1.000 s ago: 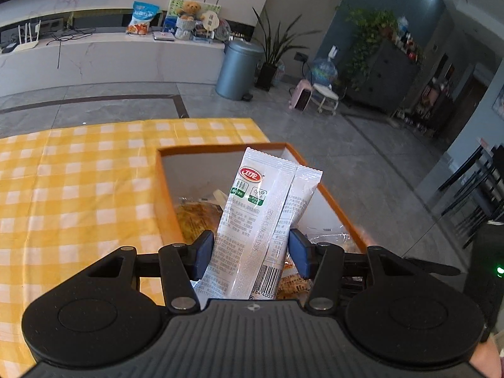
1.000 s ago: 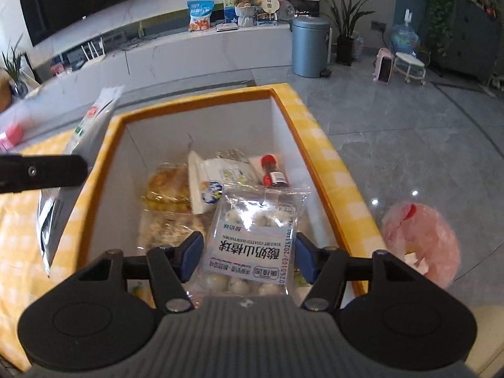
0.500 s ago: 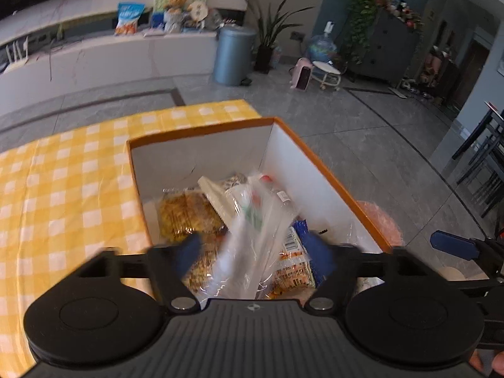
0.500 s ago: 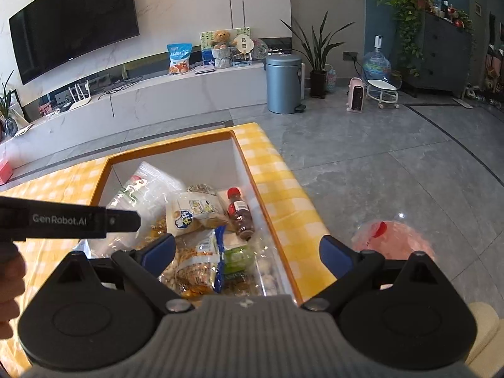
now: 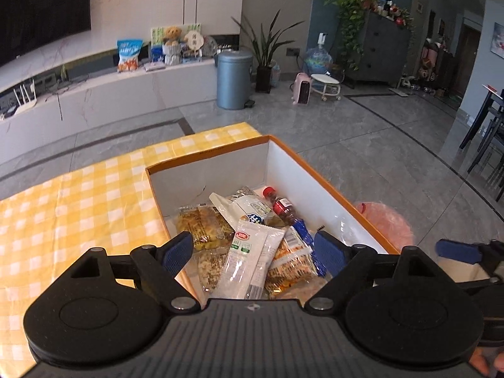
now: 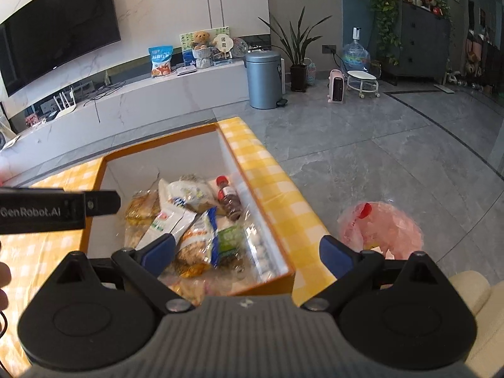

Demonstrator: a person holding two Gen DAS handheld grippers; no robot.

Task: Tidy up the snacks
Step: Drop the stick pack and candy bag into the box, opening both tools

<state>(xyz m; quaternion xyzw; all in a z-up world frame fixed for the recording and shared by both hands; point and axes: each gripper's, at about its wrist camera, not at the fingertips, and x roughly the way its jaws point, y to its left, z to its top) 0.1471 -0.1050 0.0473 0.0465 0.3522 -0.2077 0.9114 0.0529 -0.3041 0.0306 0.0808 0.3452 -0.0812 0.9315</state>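
Where packets overlap in the box (image 5: 293, 170), lower snacks (image 5: 204, 226) stay hidden.

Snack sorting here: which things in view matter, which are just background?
Job: orange-rimmed cardboard box; white long snack sachet; red-capped small bottle; clear pack of yellow pastries.
Background: grey pedal bin; pink plastic bag; teddy bear.
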